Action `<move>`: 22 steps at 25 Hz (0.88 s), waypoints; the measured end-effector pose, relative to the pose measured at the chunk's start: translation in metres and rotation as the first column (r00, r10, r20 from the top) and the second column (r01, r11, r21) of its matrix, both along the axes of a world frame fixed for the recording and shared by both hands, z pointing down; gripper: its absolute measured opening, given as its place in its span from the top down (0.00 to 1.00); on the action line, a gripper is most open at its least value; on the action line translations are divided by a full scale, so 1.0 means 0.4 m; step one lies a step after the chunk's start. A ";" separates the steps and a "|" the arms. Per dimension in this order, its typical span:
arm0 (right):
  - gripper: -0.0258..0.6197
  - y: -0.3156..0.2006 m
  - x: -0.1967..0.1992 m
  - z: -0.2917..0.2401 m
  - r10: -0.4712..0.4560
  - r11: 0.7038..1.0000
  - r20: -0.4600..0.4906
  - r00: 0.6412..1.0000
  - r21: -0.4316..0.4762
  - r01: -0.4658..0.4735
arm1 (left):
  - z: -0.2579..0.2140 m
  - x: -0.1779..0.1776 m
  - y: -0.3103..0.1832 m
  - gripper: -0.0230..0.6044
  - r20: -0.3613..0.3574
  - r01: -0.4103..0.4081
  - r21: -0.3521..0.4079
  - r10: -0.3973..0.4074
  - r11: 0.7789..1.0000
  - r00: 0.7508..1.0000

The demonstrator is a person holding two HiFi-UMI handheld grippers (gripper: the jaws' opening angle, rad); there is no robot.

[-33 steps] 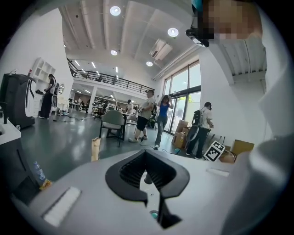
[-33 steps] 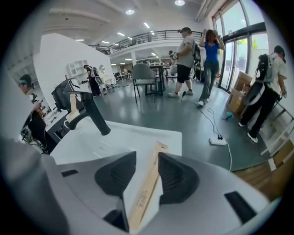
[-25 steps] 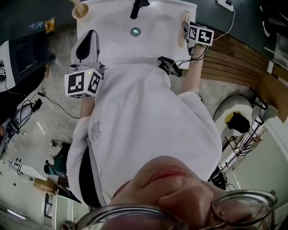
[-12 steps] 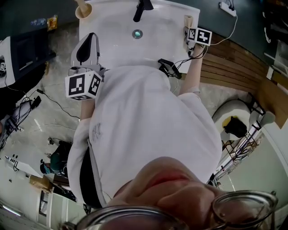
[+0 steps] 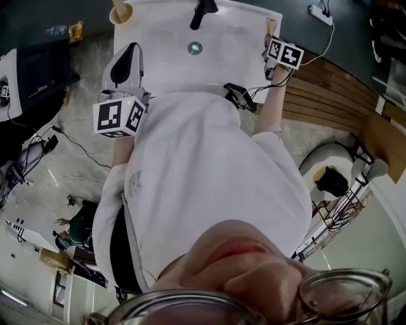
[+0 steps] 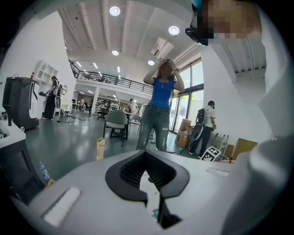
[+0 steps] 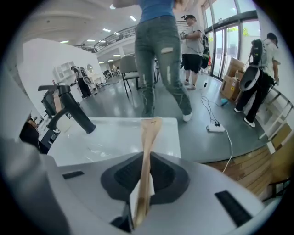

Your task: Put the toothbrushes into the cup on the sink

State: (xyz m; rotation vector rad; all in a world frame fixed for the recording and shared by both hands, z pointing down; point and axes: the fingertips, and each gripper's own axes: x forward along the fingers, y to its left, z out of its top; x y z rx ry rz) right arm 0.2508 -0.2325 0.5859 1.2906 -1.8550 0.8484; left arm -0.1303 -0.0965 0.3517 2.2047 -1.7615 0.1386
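So my right gripper (image 7: pixel 143 183) jaws have just been closing and now pinch the wooden toothbrush (image 7: pixel 148 151), which pokes straight out ahead of them at the sink's (image 5: pixel 165 57) right edge. The cup (image 5: pixel 120 13) is way over at the far-left corner, nearer my left gripper (image 6: pixel 149 183), which is closed up and empty.

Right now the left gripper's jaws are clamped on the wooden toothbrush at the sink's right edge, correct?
Wrong gripper. The right gripper view shows the right gripper clamped on the wooden toothbrush at the right edge of the sink; its jaws have just been closing onto it.
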 end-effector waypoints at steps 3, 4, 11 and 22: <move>0.90 -0.023 -0.018 -0.058 0.033 0.995 0.082 0.996 0.087 -0.040 | -0.006 0.000 -0.003 0.95 -0.002 -0.007 0.011 0.007 1.000 1.000; 0.90 -0.030 -0.024 -0.085 0.043 0.991 0.114 0.993 0.123 -0.057 | -0.008 0.003 -0.002 0.95 -0.004 -0.012 0.015 0.012 1.000 1.000; 0.90 -0.062 -0.063 -0.292 0.078 0.908 0.285 0.955 0.375 -0.186 | -0.017 0.010 0.012 0.95 -0.015 -0.053 0.034 0.053 0.998 0.998; 0.90 -0.012 -0.121 -0.542 0.014 0.783 0.525 0.851 0.524 -0.336 | -0.032 0.014 0.045 0.95 -0.025 -0.091 0.060 0.093 0.994 0.995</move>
